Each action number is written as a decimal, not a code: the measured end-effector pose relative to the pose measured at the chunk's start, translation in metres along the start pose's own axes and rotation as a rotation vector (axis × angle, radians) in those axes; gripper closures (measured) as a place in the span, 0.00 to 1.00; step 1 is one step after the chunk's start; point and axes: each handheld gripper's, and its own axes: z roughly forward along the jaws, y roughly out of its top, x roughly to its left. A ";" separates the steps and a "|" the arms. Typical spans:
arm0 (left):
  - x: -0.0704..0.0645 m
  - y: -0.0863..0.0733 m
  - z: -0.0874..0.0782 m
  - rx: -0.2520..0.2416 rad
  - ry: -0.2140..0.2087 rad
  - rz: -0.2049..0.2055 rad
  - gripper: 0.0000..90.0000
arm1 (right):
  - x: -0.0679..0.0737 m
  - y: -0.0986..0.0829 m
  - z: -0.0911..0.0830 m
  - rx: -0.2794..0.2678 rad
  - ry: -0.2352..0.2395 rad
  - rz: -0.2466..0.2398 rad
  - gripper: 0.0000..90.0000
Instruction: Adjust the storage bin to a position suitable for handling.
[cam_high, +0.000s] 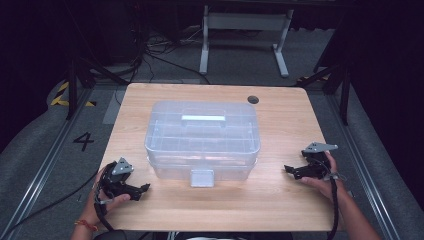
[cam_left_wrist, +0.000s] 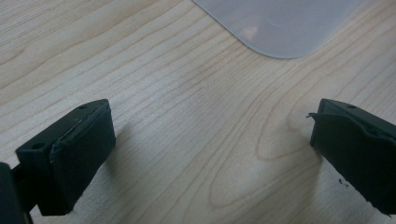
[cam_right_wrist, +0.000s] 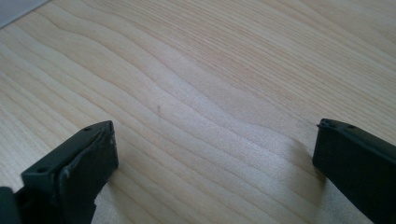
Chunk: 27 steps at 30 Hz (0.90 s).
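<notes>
High view: clear plastic storage box w/ lid on sits mid-desk, its pale handle flat on top and a front latch facing the person. Left gripper rests near the desk's front-left corner, held in the person's left hand, tips aimed toward the box's front-left corner, near it but apart. Right gripper sits at the right side of the desk in the right hand, tips pointing at the box's right end, also apart from it. A small dark round hole shows at the desk's far right. Left gripper view: gripper jaws stand wide apart w/ nothing between, just bare wood grain; a rounded corner of the clear box lies ahead at top, not touching. Right gripper view: gripper jaws likewise spread wide, holding nothing, low over the desk; a pale sliver at top-left corner, too little to tell what.
</notes>
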 end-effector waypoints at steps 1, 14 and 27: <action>0.001 0.000 0.000 -0.005 0.006 0.005 0.01 | 0.000 0.000 0.000 -0.002 -0.005 0.002 0.01; 0.001 -0.001 -0.001 -0.008 0.005 -0.002 0.03 | 0.008 0.001 -0.007 -0.031 0.031 -0.032 0.19; 0.001 -0.001 -0.001 -0.009 0.004 -0.003 0.03 | 0.022 0.012 -0.023 -0.080 0.034 -0.092 0.25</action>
